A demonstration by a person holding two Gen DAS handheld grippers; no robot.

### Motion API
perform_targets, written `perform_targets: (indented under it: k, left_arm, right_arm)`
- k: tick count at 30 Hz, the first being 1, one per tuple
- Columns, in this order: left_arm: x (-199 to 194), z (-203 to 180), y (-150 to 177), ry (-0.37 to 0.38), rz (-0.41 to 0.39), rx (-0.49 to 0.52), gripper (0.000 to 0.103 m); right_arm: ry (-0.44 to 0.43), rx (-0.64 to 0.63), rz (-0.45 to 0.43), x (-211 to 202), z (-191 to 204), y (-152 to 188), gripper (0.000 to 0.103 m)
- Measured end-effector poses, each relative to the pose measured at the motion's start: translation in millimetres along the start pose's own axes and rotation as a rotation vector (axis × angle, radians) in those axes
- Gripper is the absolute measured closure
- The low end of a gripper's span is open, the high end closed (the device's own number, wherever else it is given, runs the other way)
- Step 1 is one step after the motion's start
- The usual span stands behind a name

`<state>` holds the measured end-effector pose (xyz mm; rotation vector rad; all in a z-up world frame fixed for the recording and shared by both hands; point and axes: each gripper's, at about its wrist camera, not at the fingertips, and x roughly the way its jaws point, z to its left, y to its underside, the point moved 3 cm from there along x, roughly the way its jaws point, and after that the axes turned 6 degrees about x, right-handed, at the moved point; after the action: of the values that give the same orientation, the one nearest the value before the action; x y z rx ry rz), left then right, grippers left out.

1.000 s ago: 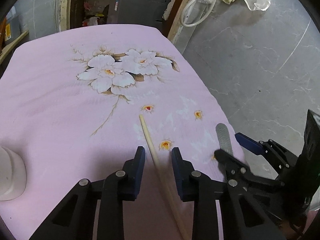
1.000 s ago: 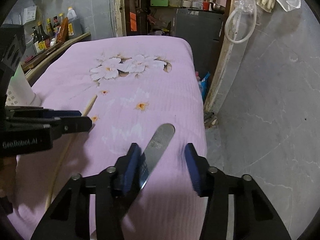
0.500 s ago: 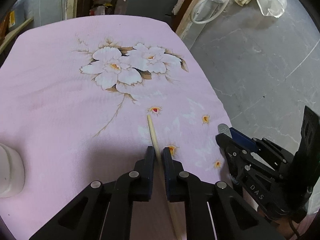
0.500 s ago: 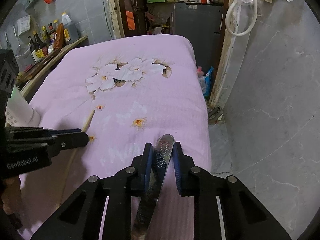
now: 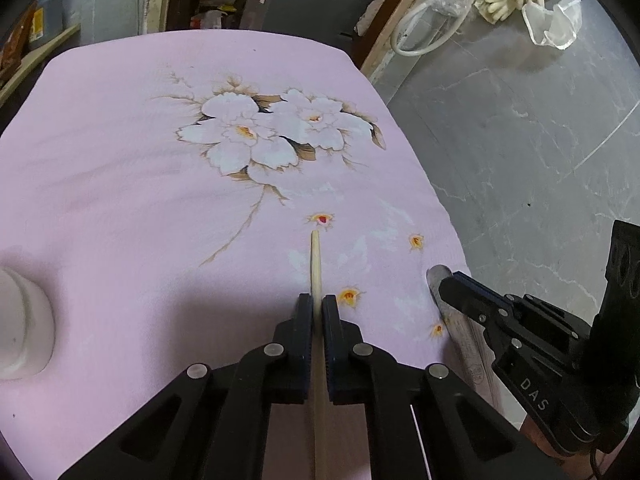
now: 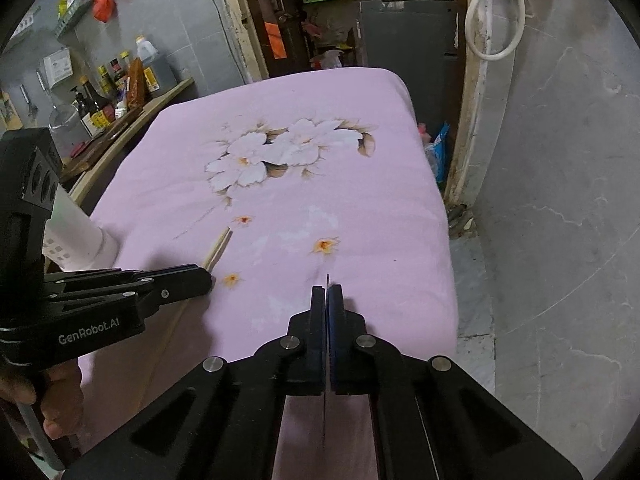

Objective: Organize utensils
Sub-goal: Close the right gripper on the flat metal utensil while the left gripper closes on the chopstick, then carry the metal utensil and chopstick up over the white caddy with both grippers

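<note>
A pair of pale wooden chopsticks [image 5: 316, 260] lies on the pink flowered cloth [image 5: 120, 168], and my left gripper [image 5: 318, 300] is closing tight on them, pads pressing both sides, tips sticking out ahead. To its right, my right gripper [image 5: 452, 288] clamps a flat metal knife [image 5: 434, 274]. In the right wrist view the knife [image 6: 327, 278] stands edge-on between the pads of my right gripper [image 6: 327, 290], which is closing tight on it. The left gripper [image 6: 204, 280] and the chopsticks [image 6: 220, 244] show at left there. A white utensil holder [image 5: 20, 328] [image 6: 80, 236] stands at the table's left.
The cloth-covered table [image 6: 380, 128] drops off on the right to a grey tiled floor [image 6: 560, 240]. A wooden ledge with bottles [image 6: 100, 104] runs along the left. A dark cabinet [image 6: 404, 32] stands behind the table. A hand [image 6: 44, 396] holds the left gripper.
Both grippers went from open to shut: the left on the chopsticks, the right on the knife. The knife has turned from flat to edge-on between the right pads.
</note>
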<state>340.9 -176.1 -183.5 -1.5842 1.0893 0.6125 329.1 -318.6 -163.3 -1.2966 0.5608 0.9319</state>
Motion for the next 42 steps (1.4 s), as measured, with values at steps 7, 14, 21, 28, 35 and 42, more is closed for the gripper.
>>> perform_targets:
  k: [7, 14, 21, 28, 35, 42]
  left_arm:
    - [-28.4, 12.0, 5.0, 0.000, -0.061, -0.027, 0.098]
    - [-61.3, 24.6, 5.8, -0.002, -0.130, -0.048, 0.098]
    - [-107.1, 34.1, 7.2, -0.011, -0.217, -0.044, 0.098]
    - [-148.5, 43.6, 13.8, -0.016, -0.293, -0.014, 0.098]
    - [-190.3, 59.7, 21.0, -0.018, -0.364, -0.012, 0.098]
    - [-225.0, 85.9, 20.4, -0.041, -0.440, -0.043, 0.098]
  right_arm:
    - [-0.017, 0.004, -0.033, -19.1, 4.2, 1.0, 0.102]
    - [-0.053, 0.023, -0.089, -40.9, 14.9, -1.7, 0.102]
    - [-0.073, 0.066, -0.155, -61.8, 33.3, -1.9, 0.102]
    - [-0.057, 0.058, -0.212, -83.3, 59.5, 5.3, 0.102]
    - [-0.038, 0.024, -0.255, -99.7, 92.2, 8.8, 0.102]
    - [-0.061, 0.011, -0.280, -110.8, 127.0, 7.0, 0.102]
